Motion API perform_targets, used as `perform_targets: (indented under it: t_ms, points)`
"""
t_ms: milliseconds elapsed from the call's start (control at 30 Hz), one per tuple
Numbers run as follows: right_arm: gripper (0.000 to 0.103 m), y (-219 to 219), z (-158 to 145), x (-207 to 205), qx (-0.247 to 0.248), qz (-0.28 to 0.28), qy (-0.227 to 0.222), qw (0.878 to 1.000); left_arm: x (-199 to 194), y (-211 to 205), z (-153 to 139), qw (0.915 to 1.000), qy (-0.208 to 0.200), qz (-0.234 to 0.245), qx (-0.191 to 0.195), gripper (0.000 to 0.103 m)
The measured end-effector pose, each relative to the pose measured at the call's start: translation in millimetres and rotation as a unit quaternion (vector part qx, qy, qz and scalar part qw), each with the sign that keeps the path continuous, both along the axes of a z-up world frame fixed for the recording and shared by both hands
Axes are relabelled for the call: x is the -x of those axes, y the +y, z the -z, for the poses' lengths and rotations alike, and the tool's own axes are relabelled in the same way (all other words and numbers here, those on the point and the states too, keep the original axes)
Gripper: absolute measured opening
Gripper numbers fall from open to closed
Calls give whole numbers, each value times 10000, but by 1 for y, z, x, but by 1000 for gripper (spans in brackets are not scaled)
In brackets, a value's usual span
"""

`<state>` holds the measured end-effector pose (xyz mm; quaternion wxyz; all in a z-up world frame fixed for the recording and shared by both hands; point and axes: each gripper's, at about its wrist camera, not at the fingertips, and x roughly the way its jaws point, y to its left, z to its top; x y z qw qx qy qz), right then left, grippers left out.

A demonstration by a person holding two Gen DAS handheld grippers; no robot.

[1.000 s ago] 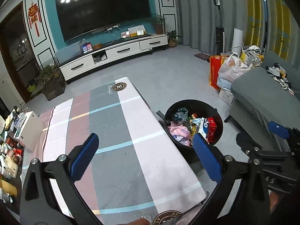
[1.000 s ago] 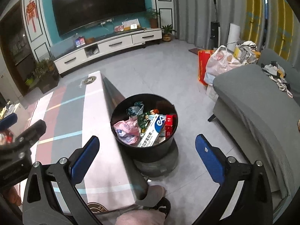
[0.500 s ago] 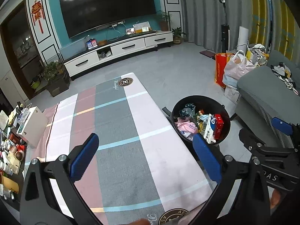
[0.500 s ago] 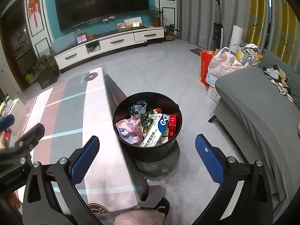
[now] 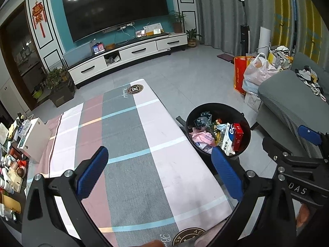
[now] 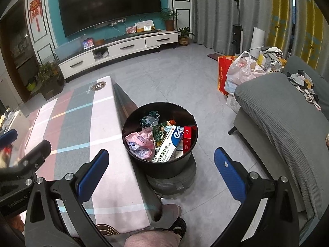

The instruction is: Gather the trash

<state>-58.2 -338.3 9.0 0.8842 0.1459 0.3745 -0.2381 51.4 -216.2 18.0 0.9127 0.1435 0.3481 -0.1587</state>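
Left gripper [image 5: 160, 173]: jaws apart, empty, risen above bare table [image 5: 127, 135]. Right gripper [image 6: 162, 170]: jaws apart, empty, drawn back. Trash bin [image 6: 160, 160] ahead of right gripper, full. Collection judged nearly complete.

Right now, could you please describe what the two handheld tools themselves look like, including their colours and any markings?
Both match: the left tool and right tool each have angular black frames with silver bolts and two long fingers faced with textured blue pads. White lettering marks the bodies: "DAS" shows on the right one, "GenRobot.AI" on the left. No cables show.
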Motion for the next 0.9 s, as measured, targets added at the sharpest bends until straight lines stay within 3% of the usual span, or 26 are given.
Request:
perform_targets:
  t_ms: [900]
  points:
    - [100,-5,2,4,58,68,47,9999,0,-1,6,9999,94,5,50,100]
